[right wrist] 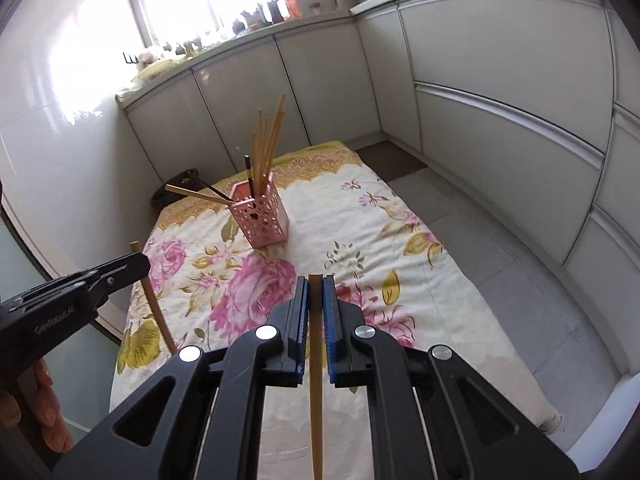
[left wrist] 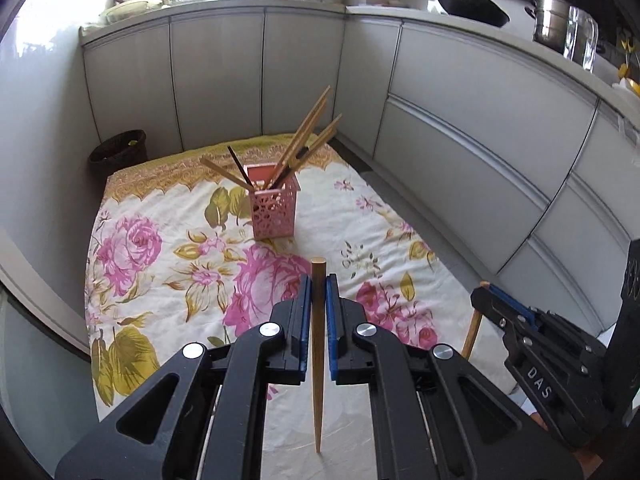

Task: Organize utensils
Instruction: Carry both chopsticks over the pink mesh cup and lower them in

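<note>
Chopstick point(left wrist: 318, 356) beside "DAS"-marked right gripper point(left wrist: 486, 286)

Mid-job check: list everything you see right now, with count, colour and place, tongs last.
Pink perforated plastic holder: one, on the cloth, far centre.
Chopsticks in holder: several wooden, at least one black, leaning outward.
Floral cloth: one, cream with pink roses, under the holder.
Dark wicker bin: one, floor, far left corner.
Black wok: one, counter, upper right.
Steel pot: one, counter, right of wok.
Left tongs: shut on round wooden chopstick.
Right tongs: shut on flat wooden chopstick.
</note>
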